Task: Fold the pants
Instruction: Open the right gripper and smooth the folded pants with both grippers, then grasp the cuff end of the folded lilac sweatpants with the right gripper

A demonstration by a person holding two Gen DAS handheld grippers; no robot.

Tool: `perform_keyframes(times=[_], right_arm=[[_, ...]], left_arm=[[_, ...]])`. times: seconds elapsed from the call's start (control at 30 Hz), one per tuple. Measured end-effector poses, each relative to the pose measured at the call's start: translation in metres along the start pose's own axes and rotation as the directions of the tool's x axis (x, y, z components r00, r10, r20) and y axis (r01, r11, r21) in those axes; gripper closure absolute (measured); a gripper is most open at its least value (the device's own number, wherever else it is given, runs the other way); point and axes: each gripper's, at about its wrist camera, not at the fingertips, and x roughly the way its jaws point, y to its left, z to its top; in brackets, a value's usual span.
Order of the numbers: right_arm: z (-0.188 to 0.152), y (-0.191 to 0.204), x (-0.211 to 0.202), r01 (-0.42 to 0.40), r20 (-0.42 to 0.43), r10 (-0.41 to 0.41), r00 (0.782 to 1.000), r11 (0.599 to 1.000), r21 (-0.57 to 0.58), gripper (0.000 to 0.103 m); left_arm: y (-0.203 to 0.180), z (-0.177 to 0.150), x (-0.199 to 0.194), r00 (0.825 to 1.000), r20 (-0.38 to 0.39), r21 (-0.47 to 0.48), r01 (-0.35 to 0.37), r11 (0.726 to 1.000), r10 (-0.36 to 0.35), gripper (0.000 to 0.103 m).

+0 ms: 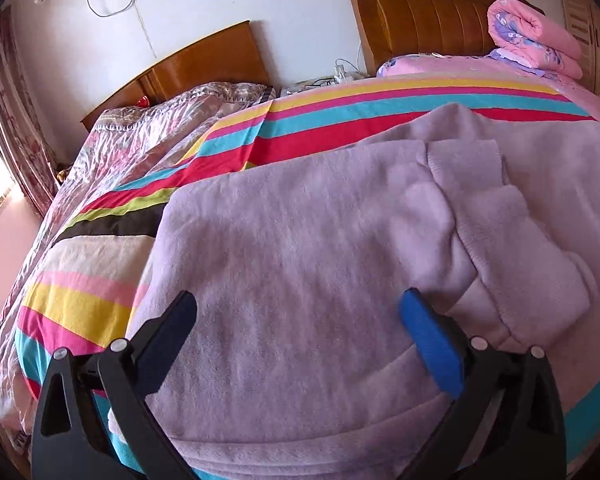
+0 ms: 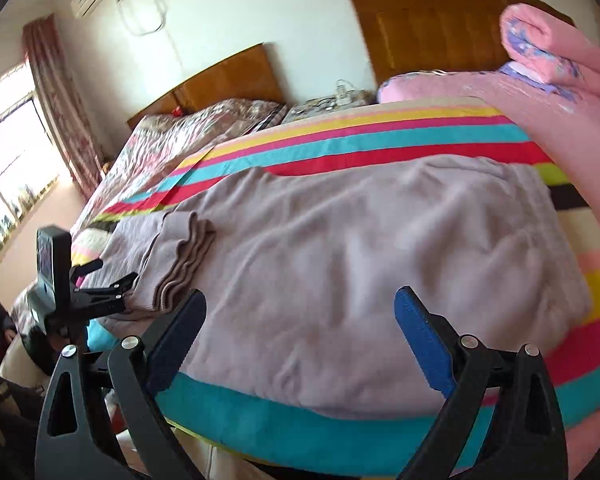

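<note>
a: what are the left tongs (image 1: 298, 304) doing?
b: gaping wide over the pants (image 1: 300, 220), gripping nothing.
a: and the right tongs (image 2: 300, 302)?
b: also gaping wide. the pants are lying on the bed (image 2: 340, 140).

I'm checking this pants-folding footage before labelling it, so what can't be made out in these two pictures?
- Pants: near hem in the left wrist view is hidden behind the left gripper.
- Pants' far right end: blurred in the right wrist view.
- Right gripper: its arms cover the striped blanket edge below.
- Bedside clutter: too small to identify.
</note>
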Motion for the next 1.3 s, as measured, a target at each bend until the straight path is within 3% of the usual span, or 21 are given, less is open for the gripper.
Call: perform_keyframes(times=[0.07, 0.13, 0.17, 0.3, 0.37, 0.5, 0.53, 0.6, 0.7, 0.73, 0.77, 0.9, 0.93, 1.0, 1.07, 1.13, 1.17, 1.23, 1.3], right_arm=[[-0.011, -0.046, -0.023, 0.003, 0.031, -0.008, 0.999, 0.985, 0.175, 0.011], [-0.019, -0.08, -0.032, -0.001, 0.042, -0.013, 0.999, 0.952, 0.306, 0.012], [-0.02, -0.091, -0.031, 0.003, 0.036, -0.017, 0.999, 0.936, 0.351, 0.013], [-0.017, -0.108, -0.006, -0.083, -0.002, 0.093, 0.996, 0.893, 0.441, 0.013], [-0.009, -0.105, 0.009, -0.092, -0.027, 0.114, 0.993, 0.901, 0.425, 0.014], [0.007, -0.103, 0.017, 0.038, -0.051, -0.02, 0.999, 0.916, 0.4, 0.015], [0.009, -0.104, 0.02, 0.032, -0.05, -0.013, 0.999, 0.915, 0.401, 0.015], [0.012, -0.102, 0.024, 0.02, -0.093, 0.019, 0.995, 0.919, 0.393, 0.014], [0.006, -0.094, 0.034, -0.105, -0.173, 0.198, 0.965, 0.894, 0.435, 0.014], [0.004, -0.089, 0.035, -0.112, -0.184, 0.206, 0.961, 0.899, 0.424, 0.014], [0.003, -0.088, 0.035, -0.111, -0.17, 0.2, 0.965, 0.898, 0.426, 0.015], [0.005, -0.112, 0.027, -0.099, -0.045, 0.146, 0.988, 0.834, 0.542, 0.022], [0.006, -0.111, 0.03, -0.092, -0.049, 0.14, 0.989, 0.84, 0.535, 0.023], [0.011, -0.095, 0.038, -0.076, -0.125, 0.146, 0.981, 0.892, 0.445, 0.02], [0.011, -0.074, 0.049, -0.136, -0.22, 0.231, 0.948, 0.916, 0.377, 0.023], [0.015, -0.078, 0.046, -0.057, -0.188, 0.133, 0.973, 0.93, 0.364, 0.025], [0.015, -0.089, 0.042, -0.041, -0.136, 0.107, 0.985, 0.908, 0.417, 0.032], [0.012, -0.107, 0.039, -0.069, -0.061, 0.118, 0.991, 0.851, 0.521, 0.032], [0.012, -0.098, 0.042, -0.051, -0.063, 0.092, 0.994, 0.879, 0.474, 0.031]], left_arm=[[0.008, 0.003, 0.004, 0.999, -0.037, -0.03, 0.037, 0.999, -0.039, 0.001], [0.012, 0.009, 0.002, 0.999, -0.055, -0.039, 0.001, 0.999, -0.004, 0.002], [0.012, 0.013, -0.004, 0.999, -0.042, -0.041, -0.027, 0.999, 0.025, 0.002], [-0.002, 0.031, -0.037, 0.999, 0.052, -0.021, 0.007, 1.0, -0.006, 0.001], [-0.016, 0.034, -0.041, 0.998, 0.067, 0.016, 0.014, 1.0, -0.015, 0.001], [-0.041, 0.028, -0.024, 0.998, 0.019, 0.06, 0.057, 0.997, -0.058, 0.001], [-0.045, 0.023, -0.017, 0.998, -0.006, 0.069, 0.065, 0.996, -0.064, 0.001], [-0.047, 0.013, -0.011, 0.998, 0.002, 0.047, 0.07, 0.996, -0.07, 0.001], [-0.032, 0.012, -0.001, 0.987, -0.044, -0.04, 0.154, 0.987, -0.156, 0.001], [-0.028, 0.012, 0.002, 0.982, -0.054, -0.066, 0.179, 0.982, -0.183, 0.001], [-0.024, 0.011, 0.004, 0.977, -0.059, -0.088, 0.197, 0.976, -0.203, 0.001], [-0.023, 0.007, 0.006, 0.976, -0.046, -0.086, 0.207, 0.975, -0.211, 0.001], [-0.023, 0.007, 0.007, 0.976, -0.046, -0.084, 0.208, 0.974, -0.213, 0.001], [-0.022, 0.007, 0.007, 0.975, -0.045, -0.082, 0.213, 0.974, -0.217, 0.001], [-0.023, 0.007, 0.007, 0.974, -0.041, -0.081, 0.218, 0.973, -0.222, 0.001], [-0.021, 0.006, 0.007, 0.974, -0.042, -0.081, 0.218, 0.972, -0.222, 0.001], [-0.022, 0.006, 0.007, 0.975, -0.04, -0.078, 0.216, 0.973, -0.22, 0.001], [-0.022, 0.005, 0.007, 0.975, -0.037, -0.081, 0.215, 0.973, -0.219, 0.001], [-0.022, 0.005, 0.006, 0.975, -0.039, -0.076, 0.215, 0.974, -0.218, 0.001]])
